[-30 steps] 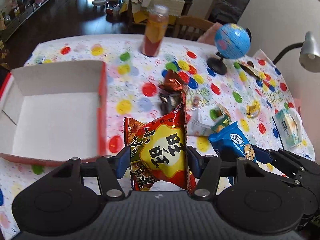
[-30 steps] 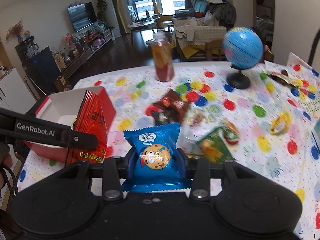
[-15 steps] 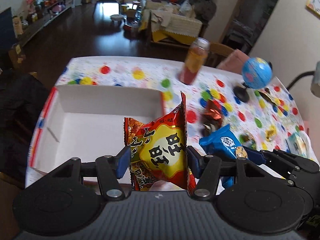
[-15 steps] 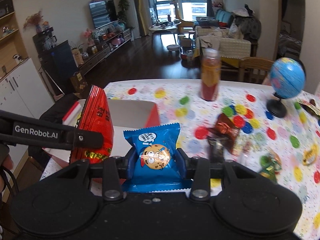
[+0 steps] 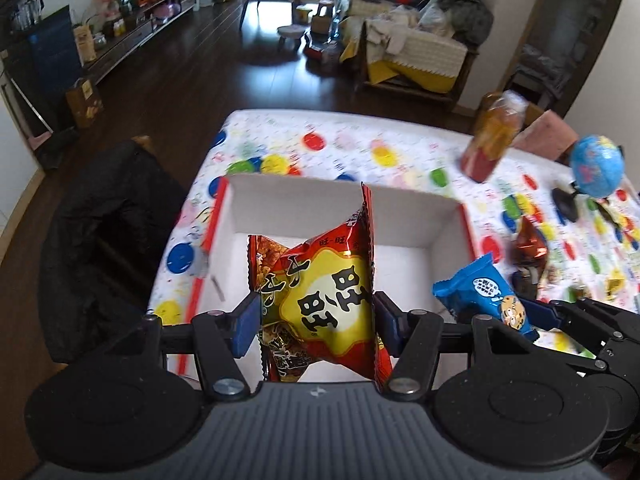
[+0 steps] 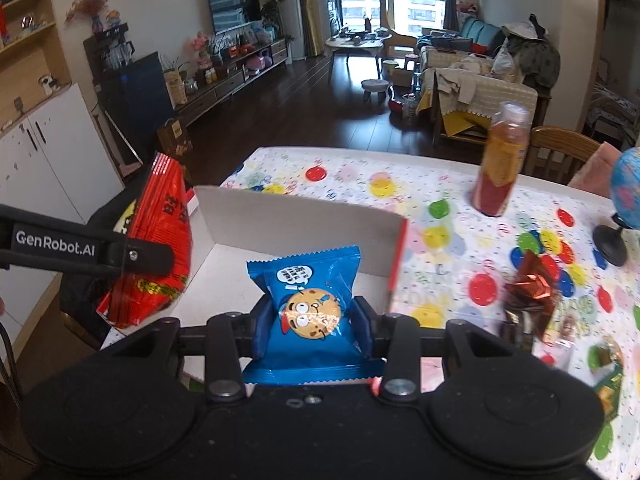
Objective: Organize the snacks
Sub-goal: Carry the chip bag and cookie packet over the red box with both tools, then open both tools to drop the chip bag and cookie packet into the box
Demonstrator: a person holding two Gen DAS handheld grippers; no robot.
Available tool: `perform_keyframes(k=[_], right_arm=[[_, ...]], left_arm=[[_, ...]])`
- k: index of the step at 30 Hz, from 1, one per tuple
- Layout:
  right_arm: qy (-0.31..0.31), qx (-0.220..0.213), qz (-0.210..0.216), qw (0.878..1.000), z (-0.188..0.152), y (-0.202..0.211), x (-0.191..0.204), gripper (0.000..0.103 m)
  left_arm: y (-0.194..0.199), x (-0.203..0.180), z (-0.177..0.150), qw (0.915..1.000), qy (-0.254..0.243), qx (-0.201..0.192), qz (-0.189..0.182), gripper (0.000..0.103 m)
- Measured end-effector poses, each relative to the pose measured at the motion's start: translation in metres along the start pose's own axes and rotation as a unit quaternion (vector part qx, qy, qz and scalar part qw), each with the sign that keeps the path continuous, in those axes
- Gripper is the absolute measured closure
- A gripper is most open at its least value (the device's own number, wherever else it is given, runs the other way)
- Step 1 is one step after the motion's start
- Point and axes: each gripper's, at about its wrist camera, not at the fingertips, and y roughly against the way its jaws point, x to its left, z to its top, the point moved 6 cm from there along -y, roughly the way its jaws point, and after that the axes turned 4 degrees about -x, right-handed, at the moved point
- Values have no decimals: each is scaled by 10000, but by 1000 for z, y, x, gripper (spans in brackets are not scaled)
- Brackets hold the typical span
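My left gripper [image 5: 314,322] is shut on a red and yellow snack bag [image 5: 320,300], held over the open white cardboard box [image 5: 400,216] with red edges. My right gripper [image 6: 312,326] is shut on a blue cookie packet [image 6: 310,300], also above the box [image 6: 296,224]. In the left wrist view the blue packet [image 5: 484,292] hangs at the right, over the box's right wall. In the right wrist view the red bag [image 6: 156,248] and the left gripper's arm show at the left. Loose snacks, among them a brown foil packet [image 6: 530,292], lie on the spotted tablecloth.
A bottle of orange and red drink [image 6: 500,164] stands behind the box. A small blue globe [image 5: 596,166] sits at the right. A dark chair [image 5: 104,232] with a jacket stands at the table's left end. A green wrapper [image 6: 608,372] lies near the right edge.
Both grippers have swept left across the table with their packets, from beside the loose snacks to above the white box. The box now lies straight ahead in both views.
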Motion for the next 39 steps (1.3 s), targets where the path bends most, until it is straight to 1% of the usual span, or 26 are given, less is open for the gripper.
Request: perform_keyframes(k=[2, 5, 13, 20, 27, 30, 31, 34, 36, 38, 39], right_arm=[[59, 61, -2, 10000, -3, -12, 7, 63], [92, 180, -34, 9998, -9, -29, 12, 63], [187, 480, -37, 9987, -26, -58, 24, 63], [271, 708, -29, 9971, -39, -74, 35, 63], [300, 802, 23, 9963, -46, -77, 38, 61], [310, 795, 35, 9963, -47, -76, 38, 56], [319, 775, 29, 9965, -47, -75, 38, 53], [253, 713, 40, 9971, -47, -70, 37, 46], [187, 675, 43, 9975, -46, -67, 35, 45], [128, 618, 38, 9980, -45, -62, 33, 40], [100, 575, 50, 9983, -45, -58, 31, 39]], left_arm=[[-10, 9, 0, 9999, -39, 51, 106, 44], [-24, 15, 1, 9998, -126, 100, 101, 44], [-64, 18, -10, 9974, -422, 499, 293, 44], [-89, 22, -28, 9943, -490, 834, 444, 43], [-101, 24, -40, 9927, -447, 1012, 475, 42], [-101, 25, -43, 9927, -433, 1001, 507, 42], [-101, 26, -44, 9927, -414, 1006, 511, 41], [-97, 27, -44, 9933, -299, 1040, 404, 39], [-93, 27, -44, 9940, -278, 983, 390, 35], [-89, 28, -43, 9946, -240, 930, 385, 35], [-86, 29, -42, 9950, -212, 902, 360, 34]])
